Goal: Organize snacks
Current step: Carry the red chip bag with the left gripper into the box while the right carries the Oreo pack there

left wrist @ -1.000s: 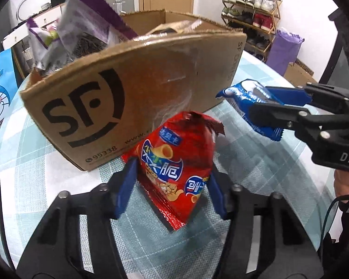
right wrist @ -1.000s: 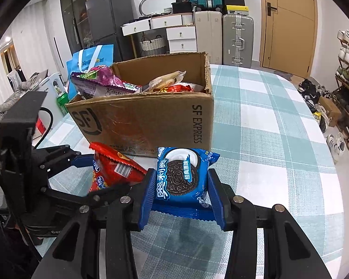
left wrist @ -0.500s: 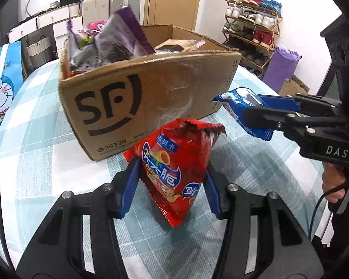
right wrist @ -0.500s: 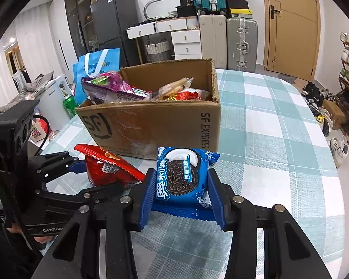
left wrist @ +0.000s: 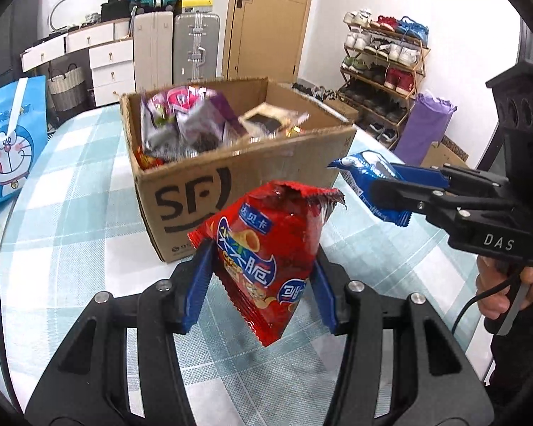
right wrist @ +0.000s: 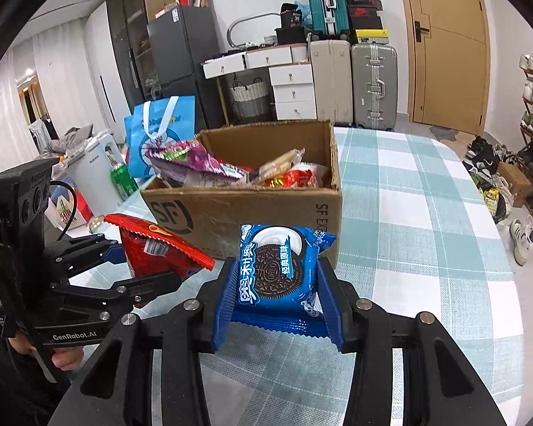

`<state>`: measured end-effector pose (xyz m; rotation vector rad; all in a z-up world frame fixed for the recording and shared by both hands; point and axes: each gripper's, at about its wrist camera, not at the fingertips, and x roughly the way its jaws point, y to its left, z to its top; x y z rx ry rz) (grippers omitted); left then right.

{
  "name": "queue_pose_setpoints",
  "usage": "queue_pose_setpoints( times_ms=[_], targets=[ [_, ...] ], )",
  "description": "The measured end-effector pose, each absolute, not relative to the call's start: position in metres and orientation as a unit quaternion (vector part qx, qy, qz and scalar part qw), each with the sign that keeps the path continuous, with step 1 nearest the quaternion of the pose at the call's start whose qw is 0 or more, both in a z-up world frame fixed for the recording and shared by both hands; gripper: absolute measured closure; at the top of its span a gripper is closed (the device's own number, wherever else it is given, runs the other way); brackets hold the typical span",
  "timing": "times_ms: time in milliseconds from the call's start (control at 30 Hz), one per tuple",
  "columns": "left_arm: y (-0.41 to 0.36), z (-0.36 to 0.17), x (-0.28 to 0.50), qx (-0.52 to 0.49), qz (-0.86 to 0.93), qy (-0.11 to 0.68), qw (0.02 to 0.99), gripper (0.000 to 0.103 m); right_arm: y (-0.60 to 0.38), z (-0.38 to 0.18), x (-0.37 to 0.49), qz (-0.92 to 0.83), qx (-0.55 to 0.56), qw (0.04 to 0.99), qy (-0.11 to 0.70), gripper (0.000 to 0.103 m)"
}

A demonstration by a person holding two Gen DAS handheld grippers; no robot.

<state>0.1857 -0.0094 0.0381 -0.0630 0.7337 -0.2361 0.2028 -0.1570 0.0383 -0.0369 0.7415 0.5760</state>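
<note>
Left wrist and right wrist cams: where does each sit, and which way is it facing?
Left wrist: on the left gripper, looking along its fingers at the red snack bag and cardboard box; right gripper and hand at right.
Right wrist: on the right gripper, facing the Oreo pack and box; left gripper at left.
Shared: box, both snacks, checked tablecloth.

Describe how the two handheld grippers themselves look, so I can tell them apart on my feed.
Both are black frames with silver bolts and ribbed blue finger pads. The left gripper carries white "GenRobot.AI" lettering and a black cable. The right gripper is marked "DAS", with a black cable by the bare hand gripping its handle.
</note>
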Motion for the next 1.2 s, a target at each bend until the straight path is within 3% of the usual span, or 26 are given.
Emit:
queue_pose_setpoints(
  times_ms=[700,1200],
  targets=[
    [0.050,0.136,0.151,-0.060,-0.078,0.323,0.941,0.054,-0.149,0.068,0.188,0.303,0.004,0.902,0.309,0.059],
    [0.037,0.145,0.204,-0.057,-0.062,0.329,0.941,0.054,-0.141,0.082,0.213,0.309,0.015,0.900,0.307,0.059]
  ],
)
